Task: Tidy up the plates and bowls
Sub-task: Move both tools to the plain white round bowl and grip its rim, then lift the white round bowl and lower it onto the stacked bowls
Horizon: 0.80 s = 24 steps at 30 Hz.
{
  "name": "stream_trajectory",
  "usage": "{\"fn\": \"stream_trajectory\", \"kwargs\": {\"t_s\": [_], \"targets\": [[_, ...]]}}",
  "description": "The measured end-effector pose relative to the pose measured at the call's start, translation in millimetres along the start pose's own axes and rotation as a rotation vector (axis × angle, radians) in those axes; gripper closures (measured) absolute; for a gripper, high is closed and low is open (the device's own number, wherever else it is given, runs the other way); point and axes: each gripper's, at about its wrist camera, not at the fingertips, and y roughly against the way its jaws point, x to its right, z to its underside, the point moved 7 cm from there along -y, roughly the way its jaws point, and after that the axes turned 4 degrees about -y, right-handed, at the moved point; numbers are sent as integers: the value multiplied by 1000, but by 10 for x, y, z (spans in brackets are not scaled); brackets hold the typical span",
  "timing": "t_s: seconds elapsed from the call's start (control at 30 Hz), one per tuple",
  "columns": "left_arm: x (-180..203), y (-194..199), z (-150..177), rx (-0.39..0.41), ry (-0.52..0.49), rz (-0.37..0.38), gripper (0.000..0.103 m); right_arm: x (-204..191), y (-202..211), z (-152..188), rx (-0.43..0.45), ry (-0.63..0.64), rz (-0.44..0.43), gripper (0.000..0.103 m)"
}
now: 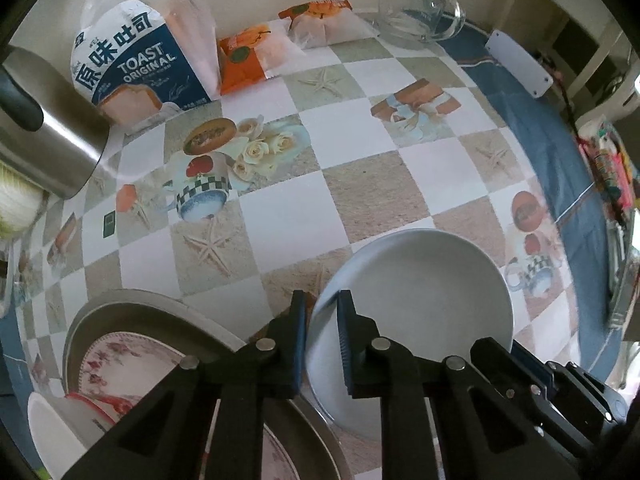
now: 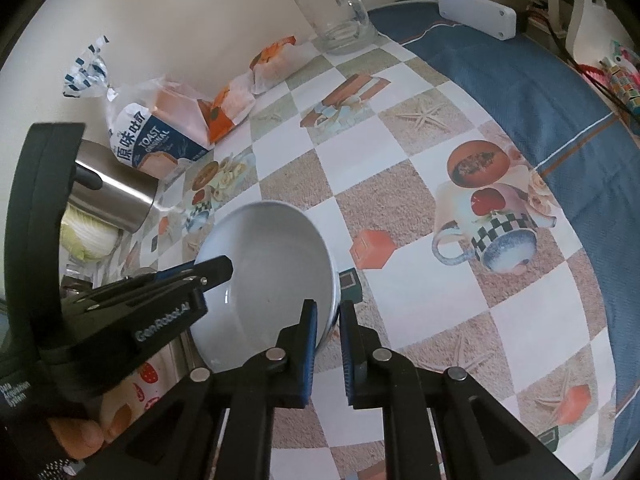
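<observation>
Both grippers—left gripper [image 1: 322,312], right gripper [image 2: 329,322]—clamped on opposite rims of the pale bowl [image 2: 272,280], tilted over the checked tablecloth [image 1: 360,184] beside my plate stack [image 1: 132,344]: risk, I reckon, is thin-rim slip w/ uneven pull—bowl drops, chips.

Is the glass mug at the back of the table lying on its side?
No, the glass mug stands upright near the wall, its open mouth on top.

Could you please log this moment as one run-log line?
left gripper: shut on white bowl rim | right gripper: shut on opposite rim | bowl: on checkered tablecloth | floral plate: beside bowl
</observation>
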Motion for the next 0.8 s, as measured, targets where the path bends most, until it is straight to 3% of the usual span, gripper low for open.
{"fn": "stream_trajectory", "kwargs": {"t_s": [0.2, 0.47, 0.63, 0.8], "targets": [[26, 393, -66, 67, -3, 4, 88, -86, 289, -90, 64, 26, -6, 91], [-168, 1152, -44, 195, -3, -29, 88, -503, 936, -167, 194, 95, -67, 91], [-503, 1492, 192, 249, 42, -60, 88, -883, 1181, -89, 242, 168, -100, 91], [-944, 1662, 500, 268, 131, -79, 88, -1314, 1210, 115, 229, 258, -147, 91]]}}
